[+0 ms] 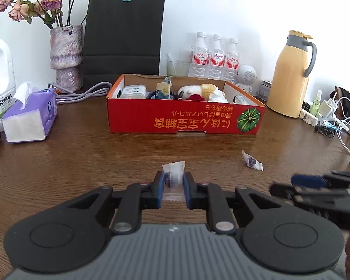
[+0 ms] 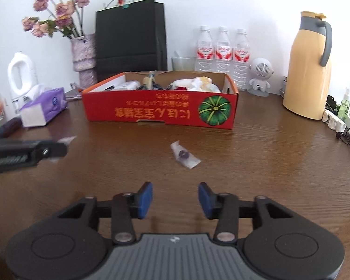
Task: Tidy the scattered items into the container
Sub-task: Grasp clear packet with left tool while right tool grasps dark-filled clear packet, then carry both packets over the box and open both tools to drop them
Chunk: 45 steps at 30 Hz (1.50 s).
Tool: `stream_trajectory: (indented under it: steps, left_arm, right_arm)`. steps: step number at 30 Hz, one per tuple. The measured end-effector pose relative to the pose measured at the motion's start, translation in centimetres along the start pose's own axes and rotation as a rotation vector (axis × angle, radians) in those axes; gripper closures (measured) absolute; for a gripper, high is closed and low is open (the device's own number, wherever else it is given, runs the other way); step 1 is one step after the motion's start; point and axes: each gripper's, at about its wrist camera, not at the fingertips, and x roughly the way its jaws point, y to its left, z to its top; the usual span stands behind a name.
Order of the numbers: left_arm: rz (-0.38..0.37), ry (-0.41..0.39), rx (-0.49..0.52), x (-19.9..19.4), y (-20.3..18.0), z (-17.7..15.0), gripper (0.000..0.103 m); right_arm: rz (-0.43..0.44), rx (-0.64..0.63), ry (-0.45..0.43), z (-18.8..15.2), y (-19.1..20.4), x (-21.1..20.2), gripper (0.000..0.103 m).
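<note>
My left gripper (image 1: pixel 174 182) is shut on a small clear snack packet (image 1: pixel 175 177), held just above the brown table. A second clear packet with a dark purple sweet (image 1: pixel 252 161) lies on the table to the right; it also shows in the right wrist view (image 2: pixel 185 155), ahead of my right gripper (image 2: pixel 175 198), which is open and empty. The red cardboard box (image 1: pixel 184 119) with a pumpkin print stands farther back and holds several items; it also shows in the right wrist view (image 2: pixel 161 112).
A purple tissue pack (image 1: pixel 30 116), a vase of dried roses (image 1: pixel 66 56), a black paper bag (image 1: pixel 123 37), three water bottles (image 1: pixel 215 58), a yellow thermos (image 1: pixel 290 74) and cables with a power strip (image 1: pixel 326 116) line the table's back and sides.
</note>
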Motion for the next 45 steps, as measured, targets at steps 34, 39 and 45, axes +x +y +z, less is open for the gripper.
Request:
stream_trajectory:
  steps: [34, 39, 45]
  left_arm:
    - [0.094, -0.13, 0.011, -3.6, -0.5, 0.2, 0.084]
    - [0.119, -0.158, 0.0, -5.8, -0.6, -2.2, 0.084]
    - [0.095, -0.194, 0.01, -6.9, -1.4, -2.4, 0.084]
  right_arm:
    - [0.05, -0.06, -0.258, 2.8, 2.5, -5.1, 0.091]
    - [0.06, -0.042, -0.292, -1.0, 2.4, -8.4, 0.091]
    - [0.066, 0.004, -0.293, -1.8, 2.3, -9.2, 0.091]
